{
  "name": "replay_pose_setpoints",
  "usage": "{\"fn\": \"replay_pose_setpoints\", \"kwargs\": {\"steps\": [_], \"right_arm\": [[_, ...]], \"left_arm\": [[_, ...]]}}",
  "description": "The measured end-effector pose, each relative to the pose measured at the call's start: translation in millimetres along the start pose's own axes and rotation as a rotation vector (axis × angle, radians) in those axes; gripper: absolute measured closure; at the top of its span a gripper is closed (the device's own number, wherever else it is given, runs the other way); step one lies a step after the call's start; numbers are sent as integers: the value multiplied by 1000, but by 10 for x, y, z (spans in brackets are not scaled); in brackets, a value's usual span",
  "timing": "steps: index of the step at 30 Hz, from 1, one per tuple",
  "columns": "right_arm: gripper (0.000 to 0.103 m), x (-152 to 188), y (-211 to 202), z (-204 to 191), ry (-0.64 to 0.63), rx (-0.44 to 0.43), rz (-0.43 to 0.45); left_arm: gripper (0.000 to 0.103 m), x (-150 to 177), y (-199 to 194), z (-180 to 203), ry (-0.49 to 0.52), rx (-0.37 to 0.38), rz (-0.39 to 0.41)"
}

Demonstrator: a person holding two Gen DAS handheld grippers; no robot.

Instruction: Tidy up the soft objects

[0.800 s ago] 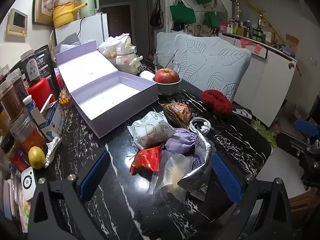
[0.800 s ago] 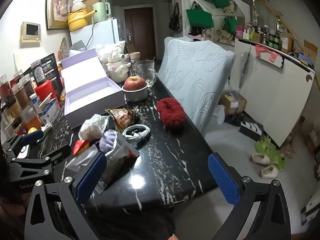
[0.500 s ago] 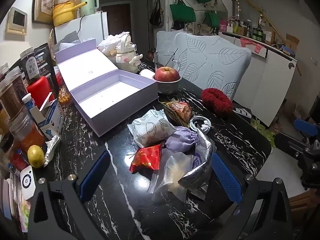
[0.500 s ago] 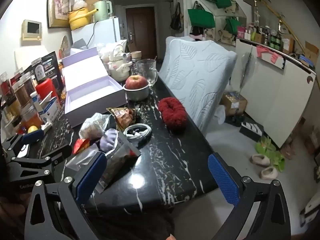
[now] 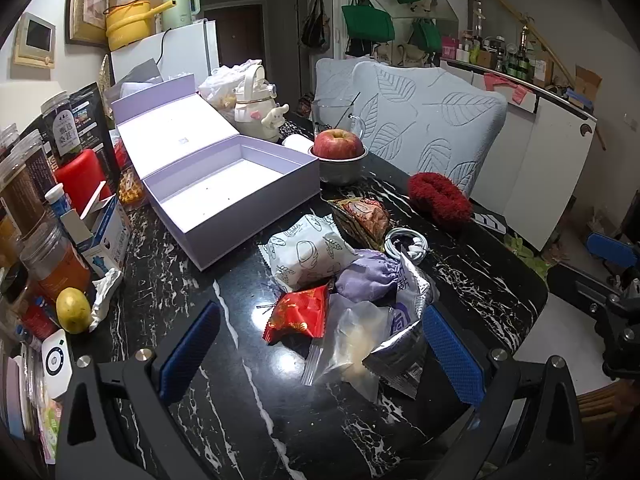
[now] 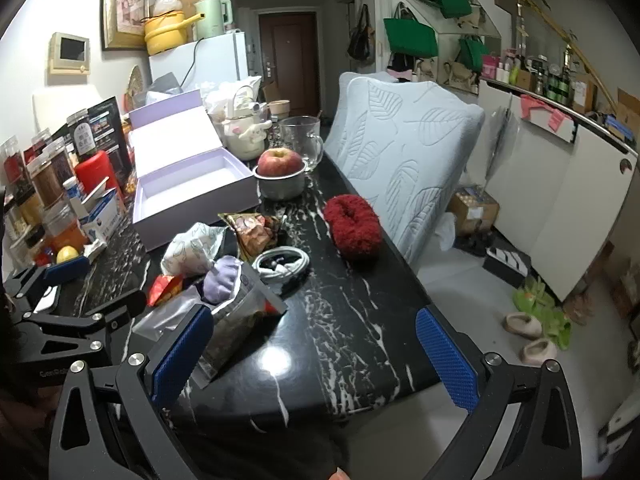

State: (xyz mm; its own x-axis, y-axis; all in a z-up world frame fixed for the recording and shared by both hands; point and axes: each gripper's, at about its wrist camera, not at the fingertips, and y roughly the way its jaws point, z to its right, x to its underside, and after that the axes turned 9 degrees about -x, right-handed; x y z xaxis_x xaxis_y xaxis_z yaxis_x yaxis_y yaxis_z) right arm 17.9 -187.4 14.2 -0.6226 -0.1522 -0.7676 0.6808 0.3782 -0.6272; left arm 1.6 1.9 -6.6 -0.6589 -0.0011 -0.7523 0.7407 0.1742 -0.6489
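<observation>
Left gripper (image 5: 320,356) jaws wide, holding nothing; snack packets (image 5: 308,258) and the purple pouch (image 5: 366,274) sit just ahead between its fingers. Right gripper (image 6: 316,350) also wide and holding nothing, red fluffy slipper (image 6: 352,228) ahead of it, open lavender box (image 6: 192,188) far ahead-left.

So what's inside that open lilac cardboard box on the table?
Nothing much: the open lilac cardboard box shows a bare white floor with a few tiny dark specks. Its near wall hides the front strip of floor from both cameras. The soft packets lie outside it.
</observation>
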Motion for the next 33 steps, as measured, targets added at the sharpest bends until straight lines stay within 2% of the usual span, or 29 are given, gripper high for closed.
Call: {"fn": "replay_pose_setpoints", "kwargs": {"steps": [33], "right_arm": [[0,1,-47,-55,-14,13,9]], "left_arm": [[0,16,-75,-98,-39,53,-5]]}}
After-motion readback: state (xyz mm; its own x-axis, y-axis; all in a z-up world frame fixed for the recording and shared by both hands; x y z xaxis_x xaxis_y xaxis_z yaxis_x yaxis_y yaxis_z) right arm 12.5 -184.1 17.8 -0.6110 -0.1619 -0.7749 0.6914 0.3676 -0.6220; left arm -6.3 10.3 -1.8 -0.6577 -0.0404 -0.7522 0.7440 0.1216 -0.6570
